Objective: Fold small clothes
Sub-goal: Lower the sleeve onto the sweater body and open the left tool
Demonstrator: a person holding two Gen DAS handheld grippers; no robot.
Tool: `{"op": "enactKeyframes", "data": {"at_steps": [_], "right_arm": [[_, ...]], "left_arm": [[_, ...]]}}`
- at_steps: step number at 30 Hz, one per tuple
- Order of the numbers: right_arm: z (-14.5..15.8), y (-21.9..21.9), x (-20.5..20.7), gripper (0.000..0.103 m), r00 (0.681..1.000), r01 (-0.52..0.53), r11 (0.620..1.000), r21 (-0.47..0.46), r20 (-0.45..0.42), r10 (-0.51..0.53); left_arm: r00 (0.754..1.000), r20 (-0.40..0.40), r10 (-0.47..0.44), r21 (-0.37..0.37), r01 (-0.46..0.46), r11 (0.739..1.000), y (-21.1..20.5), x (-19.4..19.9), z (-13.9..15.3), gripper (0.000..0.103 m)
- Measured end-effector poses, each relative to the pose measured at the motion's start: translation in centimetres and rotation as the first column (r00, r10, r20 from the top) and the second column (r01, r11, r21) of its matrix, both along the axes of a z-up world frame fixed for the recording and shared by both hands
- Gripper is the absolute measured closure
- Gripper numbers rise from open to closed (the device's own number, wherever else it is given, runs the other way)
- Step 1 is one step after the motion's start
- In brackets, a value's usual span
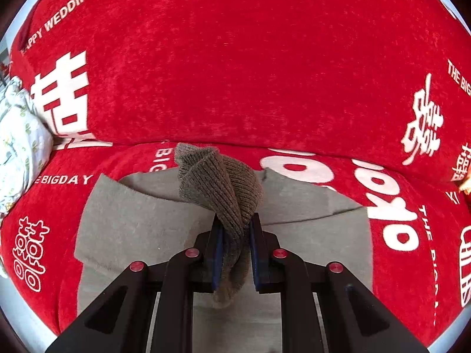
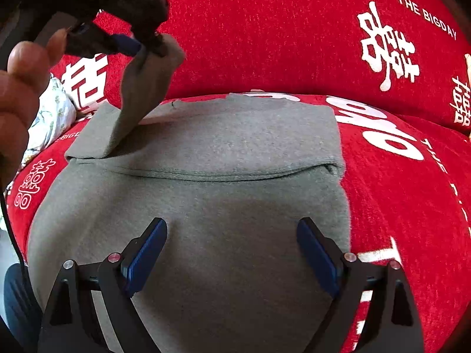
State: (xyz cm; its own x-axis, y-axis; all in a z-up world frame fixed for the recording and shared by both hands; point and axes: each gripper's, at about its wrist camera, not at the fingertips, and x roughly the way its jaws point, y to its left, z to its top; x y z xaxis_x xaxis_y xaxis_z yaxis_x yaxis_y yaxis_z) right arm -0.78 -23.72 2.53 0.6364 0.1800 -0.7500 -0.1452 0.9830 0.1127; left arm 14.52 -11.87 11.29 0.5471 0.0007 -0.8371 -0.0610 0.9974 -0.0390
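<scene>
A small grey sweater (image 2: 229, 153) lies flat on a red sofa seat, its lower part folded up across the body. My left gripper (image 1: 235, 235) is shut on the ribbed cuff of the left sleeve (image 1: 223, 182) and holds it lifted above the sweater body (image 1: 141, 223). In the right wrist view the left gripper (image 2: 147, 45) shows at upper left with the sleeve (image 2: 144, 94) hanging slanted from it. My right gripper (image 2: 232, 253) is open and empty, low over the sweater's near part.
The red sofa cover (image 1: 250, 73) with white lettering fills the back and seat. A pale floral cloth (image 1: 17, 147) lies at the far left of the seat. A person's hand (image 2: 23, 82) holds the left gripper.
</scene>
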Motion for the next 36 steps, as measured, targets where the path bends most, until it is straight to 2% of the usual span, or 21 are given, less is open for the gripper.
{"op": "enactKeyframes", "data": {"at_steps": [11,20,25,29,33,36], "right_arm": [[0.2,-0.9,-0.4,0.011,1.000,0.006,1.000,0.026,0.007,-0.006],[0.1,-0.9,-0.5,0.011,1.000,-0.001,1.000,0.019,0.016,0.001],[0.0,-0.7,-0.6,0.011,1.000,-0.005,1.000,0.004,0.025,0.005],[0.1,-0.6,-0.7,0.011,1.000,-0.005,1.000,0.000,0.028,0.005],[0.0,-0.4,-0.7,0.011,0.999,-0.009,1.000,-0.016,0.031,0.009],[0.0,-0.1,-0.8,0.011,0.999,-0.014,0.999,-0.035,0.033,0.015]], "left_arm": [[0.994,-0.016,-0.107,-0.016,0.107,0.994,-4.1,-0.2,-0.8,0.086],[0.984,-0.059,-0.166,-0.019,0.165,0.986,-6.2,0.2,-2.7,0.086],[0.974,-0.075,-0.213,-0.051,0.210,0.976,-7.1,0.2,-3.7,0.086],[0.960,-0.092,-0.264,-0.131,0.251,0.959,-7.5,0.4,-4.9,0.086],[0.940,-0.095,-0.328,-0.256,0.296,0.920,-7.7,0.5,-6.1,0.086],[0.929,-0.100,-0.358,-0.259,0.323,0.910,-8.4,0.5,-6.8,0.086]]}}
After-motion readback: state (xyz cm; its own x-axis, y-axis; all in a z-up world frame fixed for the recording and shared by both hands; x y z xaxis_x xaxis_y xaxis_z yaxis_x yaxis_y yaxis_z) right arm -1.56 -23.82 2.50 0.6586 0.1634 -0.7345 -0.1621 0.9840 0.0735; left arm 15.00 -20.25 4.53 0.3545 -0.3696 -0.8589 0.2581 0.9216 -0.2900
